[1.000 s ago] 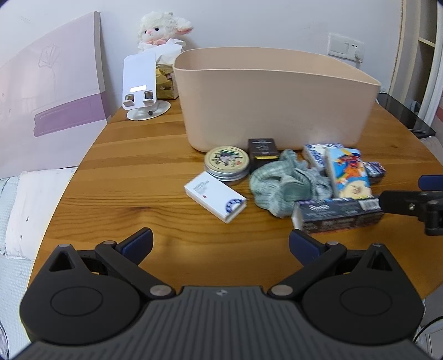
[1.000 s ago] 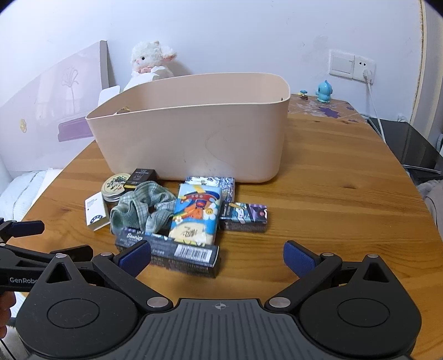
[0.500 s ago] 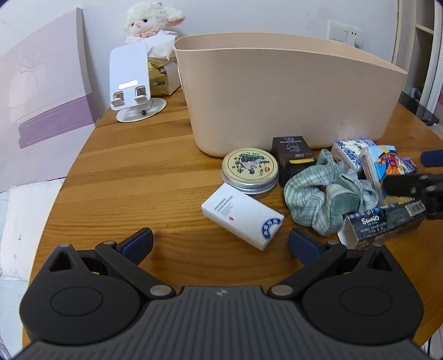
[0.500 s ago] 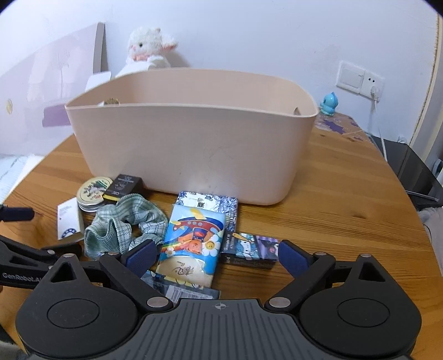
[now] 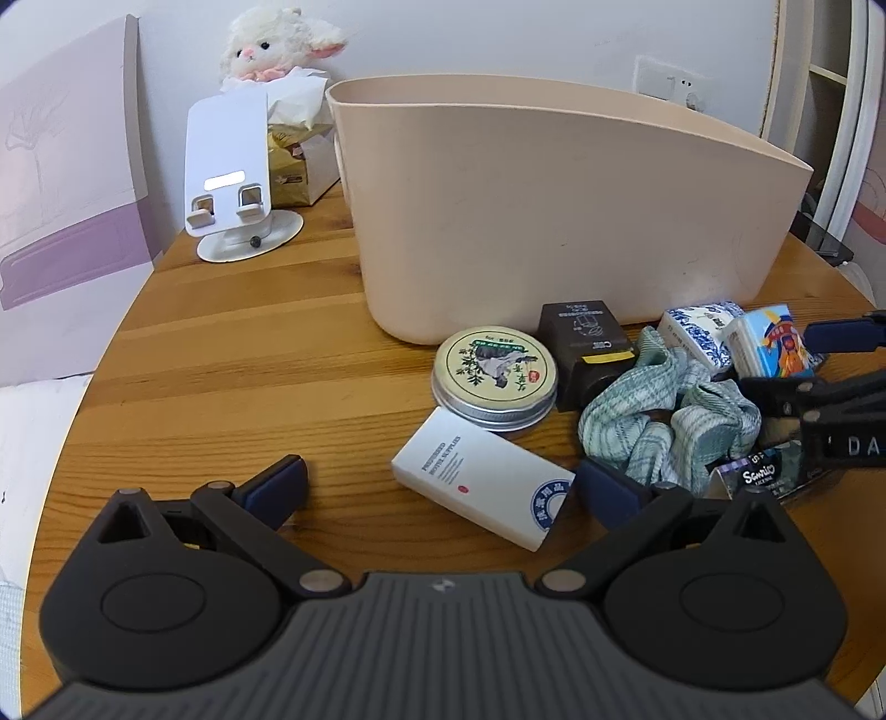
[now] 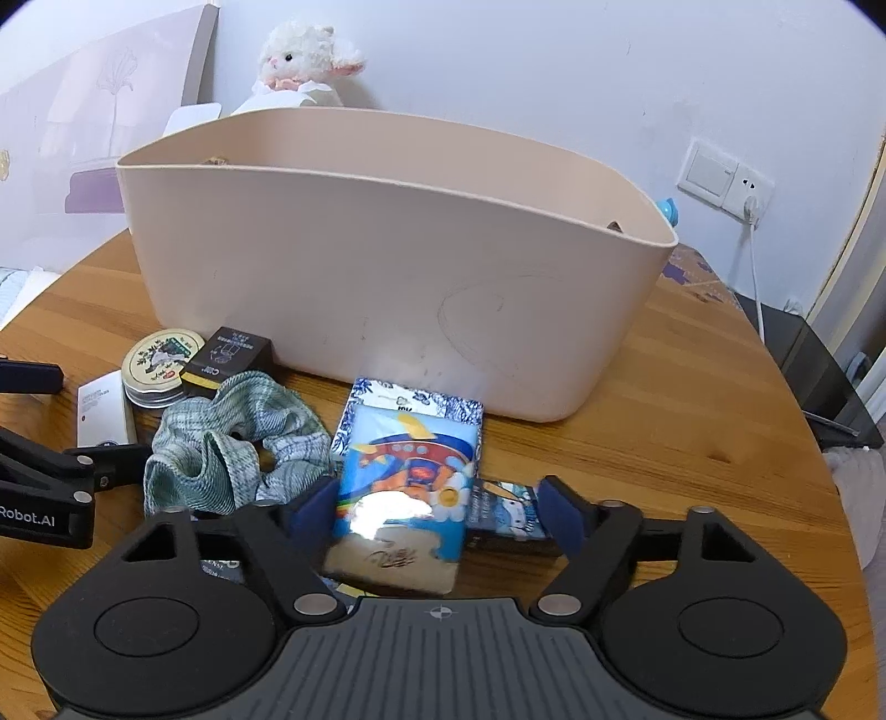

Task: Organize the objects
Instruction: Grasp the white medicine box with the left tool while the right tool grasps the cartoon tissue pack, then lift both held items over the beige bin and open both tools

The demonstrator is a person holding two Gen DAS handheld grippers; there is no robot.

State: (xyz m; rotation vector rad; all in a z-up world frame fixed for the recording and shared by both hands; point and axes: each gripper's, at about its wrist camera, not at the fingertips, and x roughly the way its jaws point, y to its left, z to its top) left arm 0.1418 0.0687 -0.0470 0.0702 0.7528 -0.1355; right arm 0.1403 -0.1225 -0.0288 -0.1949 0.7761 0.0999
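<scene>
A beige bin (image 5: 554, 221) (image 6: 387, 266) stands on the round wooden table (image 5: 232, 343). In front of it lie a white box (image 5: 482, 476), a round tin (image 5: 494, 368), a black box (image 5: 590, 343), a green checked scrunchie (image 5: 664, 426) (image 6: 238, 443), a colourful tissue pack (image 6: 404, 487), a blue-white pack (image 6: 415, 396) and a dark carton (image 5: 758, 476). My left gripper (image 5: 440, 487) is open, its fingers either side of the white box. My right gripper (image 6: 437, 512) is open, its fingers around the colourful tissue pack and a small cartoon box (image 6: 506, 515).
A white phone stand (image 5: 230, 183), a gold tissue box (image 5: 299, 160) and a plush lamb (image 5: 271, 50) stand at the back left. A wall socket with a cable (image 6: 747, 205) is at the right. The table edge curves close on both sides.
Both grippers moved forward and down toward the pile. The left now straddles the white box; the right now straddles the colourful tissue pack. Both stay open.
</scene>
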